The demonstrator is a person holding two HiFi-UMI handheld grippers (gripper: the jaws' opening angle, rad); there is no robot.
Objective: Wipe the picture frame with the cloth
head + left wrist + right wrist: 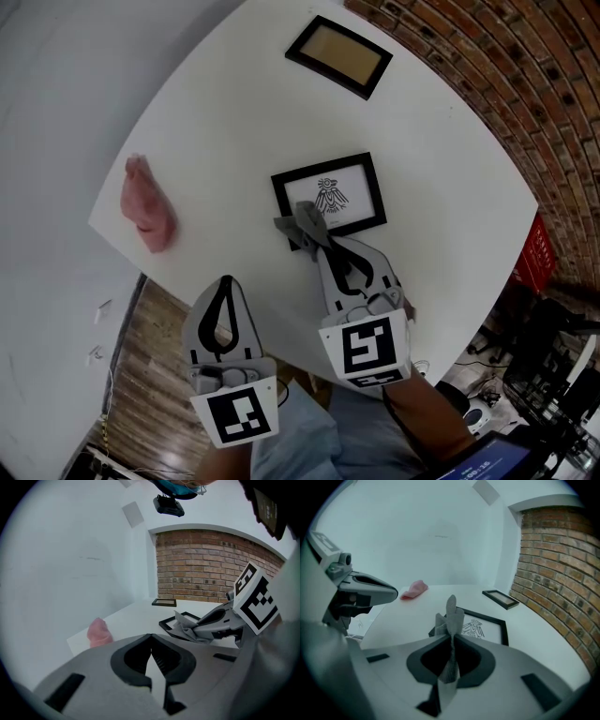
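Cloth of grey fabric (451, 616), crumpled, is pinched between the closed jaws of the right claw (451, 638). In the right gripper view a tuft is seen standing up above the jaw tips, and a strip hangs down behind them. In the head view this claw is placed at the centre of the frame. Its tips and the cloth are laid over the lower left corner of the black-framed picture of a bird (333, 199), which lies flat on the white round-edged tabletop (234, 122). Whether the cloth is pressed onto the frame or held just above it cannot be told.

The left claw (151, 638) is seen with its jaws set together at the tips and nothing held between them. It is found at the lower left of the head view, with its tips reaching just over the near edge of the tabletop and its body over a wooden floor (150, 375). It is kept apart from the right claw.

A lump of pink cloth (147, 205) is found at the left edge of the tabletop, well apart from the bird picture. A second black picture frame with a tan inner panel (338, 55) is laid flat at the top of the head view, near the far edge. A red brick wall (525, 84) is seen along the upper right.
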